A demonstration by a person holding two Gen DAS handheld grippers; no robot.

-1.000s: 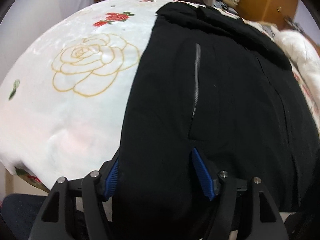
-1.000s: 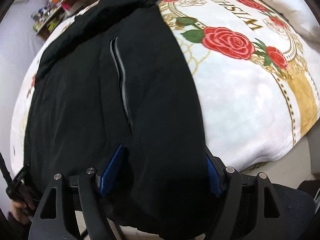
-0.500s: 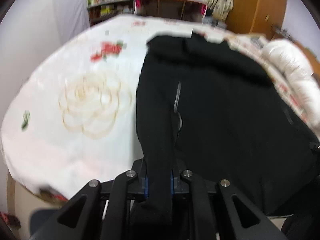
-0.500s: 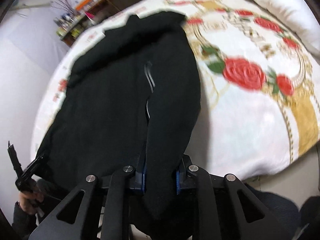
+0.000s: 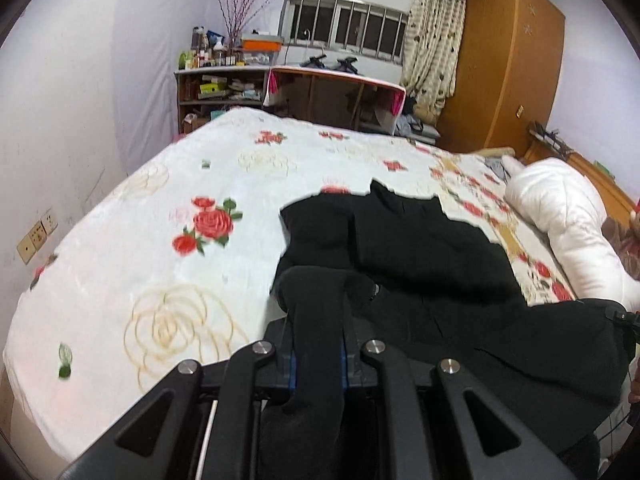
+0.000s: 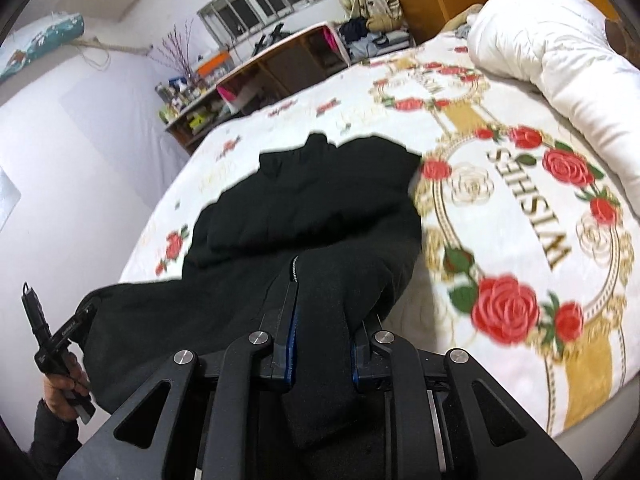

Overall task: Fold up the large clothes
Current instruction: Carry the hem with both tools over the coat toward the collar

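A black garment [image 5: 420, 248] lies on a bed covered by a white blanket [image 5: 168, 248] printed with red roses and pale gold rose outlines; its far part rests flat on the blanket, while its near edge is lifted off the bed by 2 grippers. The left gripper [image 5: 318, 354] is clamped on a bunched strip of the black cloth, which runs between its blue-padded fingers [image 5: 293, 364] and hangs down behind them. The right gripper [image 6: 322, 346] likewise pinches a thick fold of the garment, with a short stretch of silver zipper [image 6: 295, 268] showing just beyond its fingertips. In the right wrist view the garment's near left corner drapes toward the person's left hand [image 6: 64, 384], gripping the other tool's handle. A rolled white duvet [image 6: 560, 60] lies at the head of the bed, well apart from the garment. Beyond the bed stand a cluttered shelf [image 5: 220, 84], a desk [image 5: 336, 92], a barred window [image 5: 344, 32], a patterned curtain [image 5: 432, 52] and a wooden wardrobe [image 5: 508, 64].
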